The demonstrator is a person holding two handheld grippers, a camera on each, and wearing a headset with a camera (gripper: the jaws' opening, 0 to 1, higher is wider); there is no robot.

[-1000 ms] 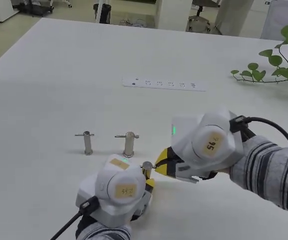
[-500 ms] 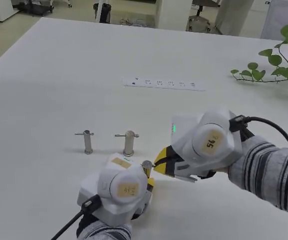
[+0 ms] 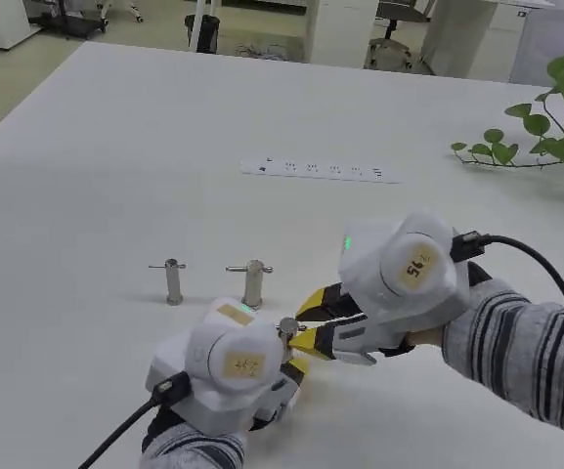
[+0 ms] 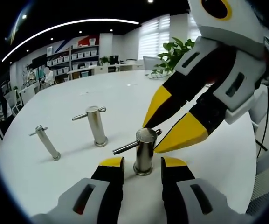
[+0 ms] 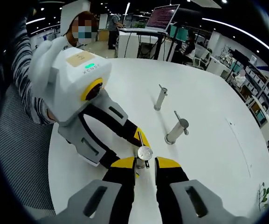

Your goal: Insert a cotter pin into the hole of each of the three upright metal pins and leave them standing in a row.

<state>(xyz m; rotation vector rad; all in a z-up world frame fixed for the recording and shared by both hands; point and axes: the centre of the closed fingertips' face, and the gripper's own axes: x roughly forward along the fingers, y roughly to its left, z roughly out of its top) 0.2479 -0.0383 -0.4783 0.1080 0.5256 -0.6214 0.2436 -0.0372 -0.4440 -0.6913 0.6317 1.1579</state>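
Left gripper [image 4: 142, 164] first: jaws parted, straddling the foot of the third metal pin [image 4: 145, 151] with a sliver of daylight on each side. I'd call that a guard, there so the pin can't tip or skid while its head is worked on. Opposite it is the right gripper [image 5: 145, 168], jaws spread as well, yellow tips flanking the looped end of the cotter pin [image 4: 125, 148] and clamped on nothing that I can see. That cotter pin lies crosswise through the hole just under the flat round head, its straight leg jutting out one side and the loop at the other. It looks seated to me, which would explain the slack hold. The pin itself is a stubby cylinder of dull brushed steel with a slightly flared base, upright on the smooth white workbench [image 3: 115, 147]. Beyond it, the middle metal pin [image 3: 252, 281] and the far metal pin [image 3: 173, 280] stand upright, each with its thin wire crosspiece. The third stands a touch nearer the person than their line, so by my reckoning a small nudge is all that's left.
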